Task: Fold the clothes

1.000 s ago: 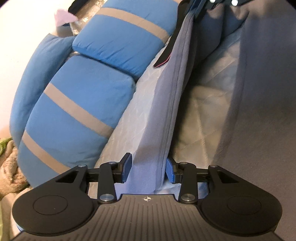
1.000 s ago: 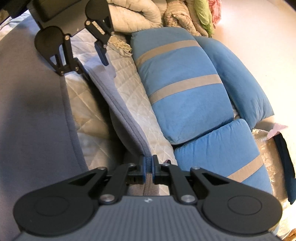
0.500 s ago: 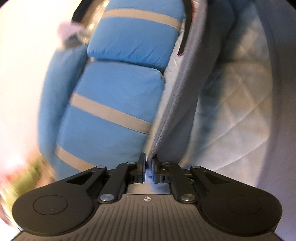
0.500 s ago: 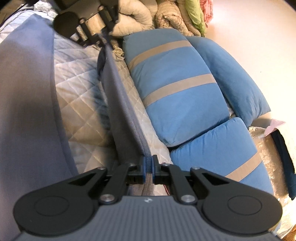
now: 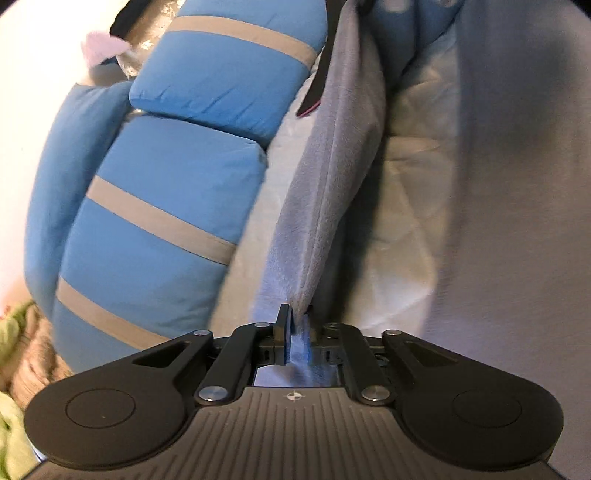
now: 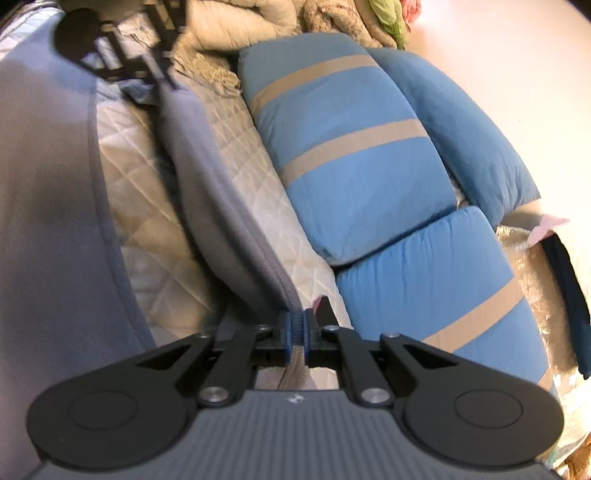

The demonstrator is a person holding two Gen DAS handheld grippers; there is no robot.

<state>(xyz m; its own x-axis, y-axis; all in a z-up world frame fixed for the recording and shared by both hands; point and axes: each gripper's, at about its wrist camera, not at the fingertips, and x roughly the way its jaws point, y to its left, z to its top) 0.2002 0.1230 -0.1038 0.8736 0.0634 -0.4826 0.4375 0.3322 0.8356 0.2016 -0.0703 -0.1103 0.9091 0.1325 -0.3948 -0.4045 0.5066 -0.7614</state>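
So the free room here is mostly the white quilted bed cover [image 6: 155, 206], showing as a wedge between the raised fabric and the big flat grey spread of the garment at about 9 o'clock in the right wrist view. The other side is boxed in: blue striped pillows [image 6: 354, 155] run along the bed from 12 to 4 o'clock, with a heap of beige blankets [image 6: 236, 22] piled beyond them at 12. A dark strap-like item [image 6: 565, 291] lies past the pillows at 3 o'clock.

The grey garment [image 6: 221, 206] has its hemmed edge pulled up into a taut ridge running between the two grippers. The right gripper [image 6: 296, 332] is clamped tight on one end of that hem, fabric pinched right between the blue pads. The left gripper [image 5: 298, 326] has the other end squeezed between its pads, though its jaws are opening just a touch. From it the ridge climbs away toward 12 o'clock.
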